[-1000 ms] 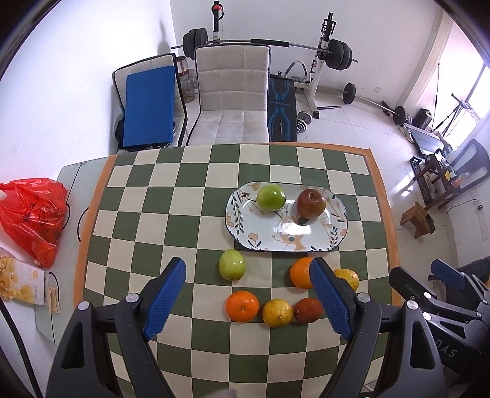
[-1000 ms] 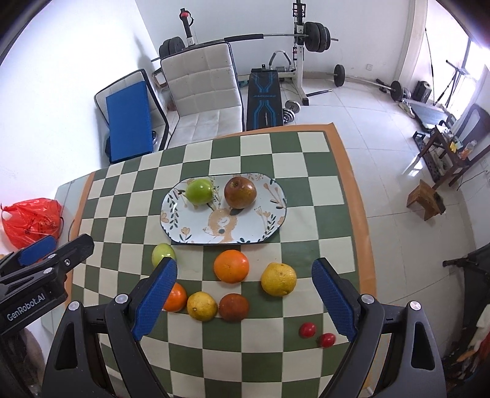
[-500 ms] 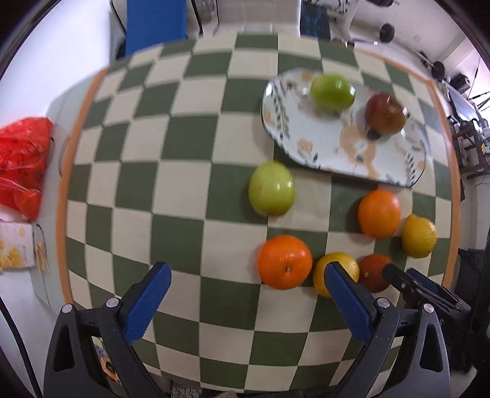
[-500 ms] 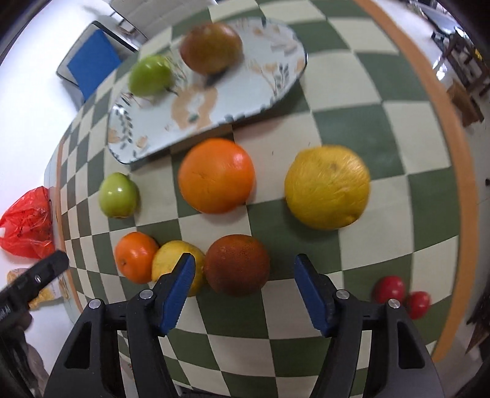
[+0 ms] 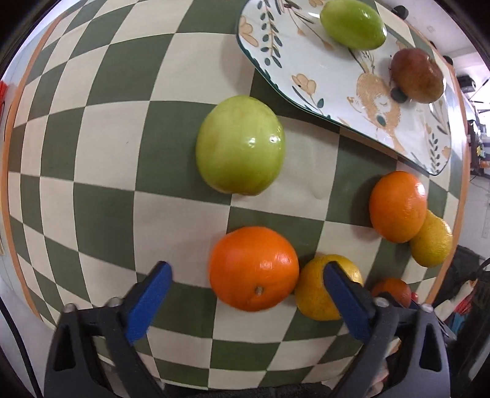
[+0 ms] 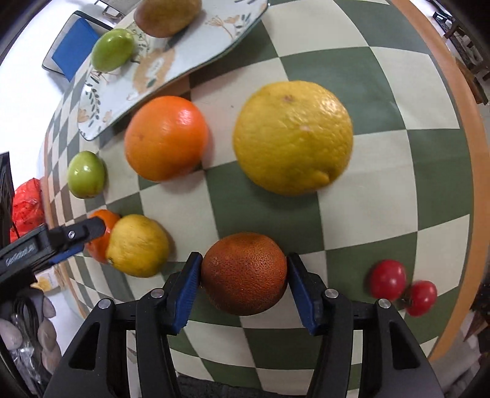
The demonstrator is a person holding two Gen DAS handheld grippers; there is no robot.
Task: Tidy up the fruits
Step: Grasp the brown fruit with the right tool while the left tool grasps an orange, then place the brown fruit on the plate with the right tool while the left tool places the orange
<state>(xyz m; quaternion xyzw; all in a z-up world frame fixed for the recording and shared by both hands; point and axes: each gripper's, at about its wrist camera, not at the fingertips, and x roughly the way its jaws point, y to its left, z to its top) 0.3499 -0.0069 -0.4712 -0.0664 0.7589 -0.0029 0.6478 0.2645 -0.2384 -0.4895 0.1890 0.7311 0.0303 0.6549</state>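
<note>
Fruits lie scattered on the checked bench (image 6: 352,91), and only two have reached the plate (image 5: 333,76) at the far side: a green apple (image 5: 352,24) and a dark red one (image 5: 418,75).

Your right claw (image 6: 244,280) is set around the dark reddish orange (image 6: 244,274) near the front edge, blue pads against both its flanks — grasping it, as far as I can judge, with the fruit not yet lifted off the cloth. Your left claw (image 5: 245,284) is spread wide and holds nothing; the bright orange (image 5: 254,269) sits between its fingers, and its right finger overlaps the small yellow citrus (image 5: 315,294) that touches that orange.

So the step in hand looks like two pickups at once. Next, you would want to raise the dark orange straight up and carry it over the big yellow citrus (image 6: 292,137) and the other orange (image 6: 167,137) to a bare patch of the plate. With the left, centre on the bright orange alone before clenching, or the yellow one may get nudged.

Everything here is round with pebbled or glossy skin — it will probably roll, and the glazed, shallow plate gives little to stop it. Two small red tomatoes (image 6: 401,286) sit near the right edge, and another green apple (image 5: 240,145) rests just beside the plate.
</note>
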